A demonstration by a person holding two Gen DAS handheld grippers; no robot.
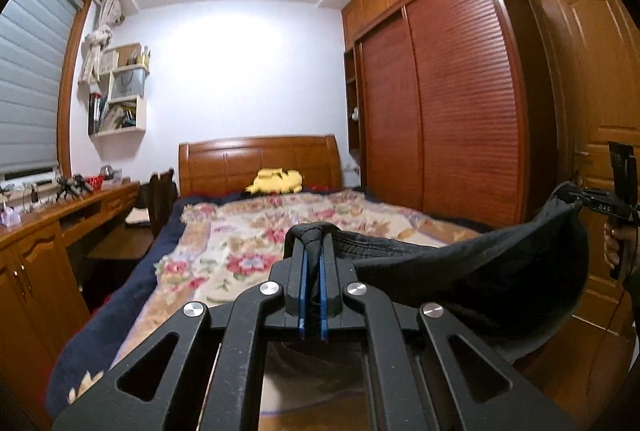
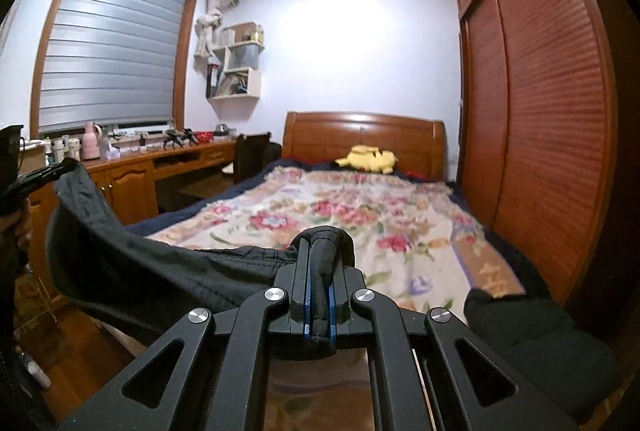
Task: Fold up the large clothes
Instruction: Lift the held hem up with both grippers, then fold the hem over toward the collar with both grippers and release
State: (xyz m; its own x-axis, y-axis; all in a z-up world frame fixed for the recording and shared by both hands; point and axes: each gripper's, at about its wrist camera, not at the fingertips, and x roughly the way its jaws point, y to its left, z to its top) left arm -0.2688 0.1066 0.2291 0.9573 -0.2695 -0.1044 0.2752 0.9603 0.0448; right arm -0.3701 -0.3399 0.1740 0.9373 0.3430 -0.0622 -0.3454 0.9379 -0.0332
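Both hand-held grippers, left (image 1: pixel 313 243) and right (image 2: pixel 323 243), clench the black garment (image 1: pixel 460 263) (sagging between them) above the bed (image 1: pixel 240 231)

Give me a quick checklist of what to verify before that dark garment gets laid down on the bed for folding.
1. Left hand-held gripper shut on the black garment: ok.
2. Right hand-held gripper shut on the garment's other end: ok.
3. Fabric taut between the two grips: not ok, it sags.
4. Floral blanket has bare room for laying it down: ok.
5. Yellow plush toy out of the way, by the headboard: ok.
6. Garment's lower part hanging free of snags: cannot tell.
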